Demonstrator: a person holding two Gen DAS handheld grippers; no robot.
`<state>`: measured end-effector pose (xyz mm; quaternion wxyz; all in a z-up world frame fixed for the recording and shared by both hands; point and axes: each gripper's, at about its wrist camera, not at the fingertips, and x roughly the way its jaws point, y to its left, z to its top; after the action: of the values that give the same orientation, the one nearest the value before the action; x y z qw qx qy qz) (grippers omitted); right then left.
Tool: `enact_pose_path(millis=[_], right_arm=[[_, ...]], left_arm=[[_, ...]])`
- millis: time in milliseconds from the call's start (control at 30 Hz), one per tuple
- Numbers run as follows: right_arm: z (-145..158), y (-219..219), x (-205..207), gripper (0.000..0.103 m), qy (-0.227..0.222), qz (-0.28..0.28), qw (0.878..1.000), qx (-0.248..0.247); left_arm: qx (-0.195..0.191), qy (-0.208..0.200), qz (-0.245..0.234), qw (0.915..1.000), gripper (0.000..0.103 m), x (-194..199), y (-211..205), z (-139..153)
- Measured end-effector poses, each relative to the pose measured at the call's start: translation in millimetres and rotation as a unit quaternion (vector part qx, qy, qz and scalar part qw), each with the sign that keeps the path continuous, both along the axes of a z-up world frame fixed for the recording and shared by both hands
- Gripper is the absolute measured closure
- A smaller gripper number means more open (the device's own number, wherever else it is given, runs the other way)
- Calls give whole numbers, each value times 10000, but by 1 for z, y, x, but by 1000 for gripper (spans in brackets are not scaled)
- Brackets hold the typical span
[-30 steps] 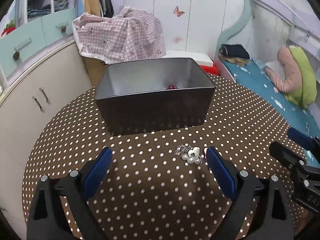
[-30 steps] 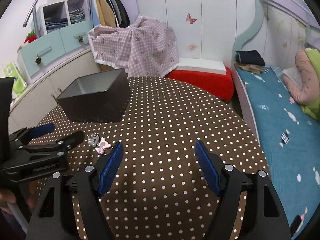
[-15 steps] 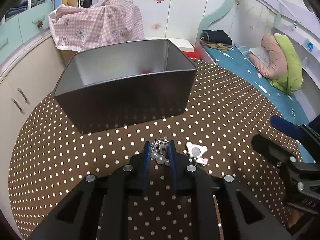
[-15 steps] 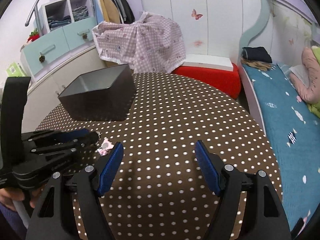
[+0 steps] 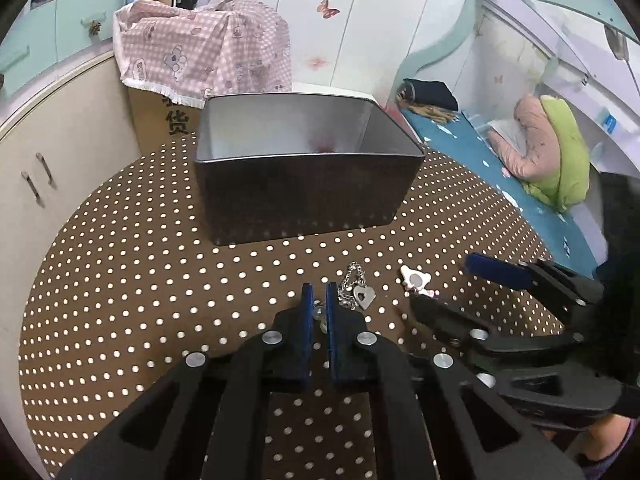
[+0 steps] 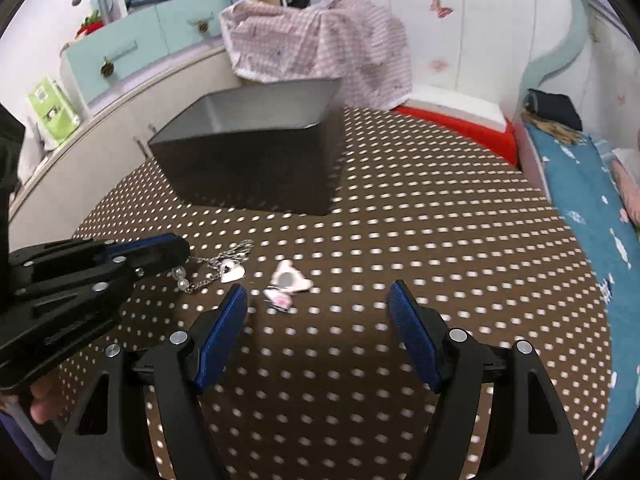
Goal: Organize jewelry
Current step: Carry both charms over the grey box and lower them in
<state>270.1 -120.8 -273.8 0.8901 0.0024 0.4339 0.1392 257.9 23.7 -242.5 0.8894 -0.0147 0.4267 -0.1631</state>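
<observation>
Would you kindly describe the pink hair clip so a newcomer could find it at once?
Start at the dark metal box on the polka-dot table. In front of it, right of the heart-pendant chain, lies the pink hair clip: pale pink with a round grey centre, not silvery.

1. A brown tablecloth (image 5: 140,280) is showing white polka dots
2. A dark grey tin (image 5: 304,196) is showing a pale silvery inside
3. A silver chain (image 6: 224,260) is carrying a heart charm and clear beads
4. A pink and white trinket (image 6: 288,278) is lying nearby
5. Both grippers' pads (image 6: 412,336) are showing blue on black frames
</observation>
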Motion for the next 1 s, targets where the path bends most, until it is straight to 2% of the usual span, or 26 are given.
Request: enact_pose_path(millis=[100, 167, 200, 233, 267, 533, 667, 1000], right_arm=[[-2, 7, 4, 38, 38, 36, 10000, -82], [-1, 14, 4, 54, 7, 110, 9997, -234], [-1, 15, 6, 57, -1, 124, 9995, -287], [-1, 17, 6, 66, -11, 143, 9993, -353], [0, 18, 5, 81, -17, 188, 9993, -337], [12, 13, -3, 80, -50, 253, 9994, -226], [42, 3, -6, 80, -339, 135, 9993, -125], [110, -10, 2, 80, -883, 59, 9958, 222]], left_arm=[[-104, -48, 45, 9999, 98, -4, 8, 5], [-186, -55, 63, 9998, 98, -5, 13, 7], [-247, -41, 25, 9997, 98, -5, 15, 8], [-293, -29, 47, 9996, 98, -4, 16, 9], [-305, -36, 39, 9995, 98, -5, 17, 11], [-453, -293, -134, 9985, 98, -5, 14, 38], [-649, -502, -247, 9963, 98, -2, 14, 65], [-663, -1265, -474, 9886, 98, 3, 11, 150]])
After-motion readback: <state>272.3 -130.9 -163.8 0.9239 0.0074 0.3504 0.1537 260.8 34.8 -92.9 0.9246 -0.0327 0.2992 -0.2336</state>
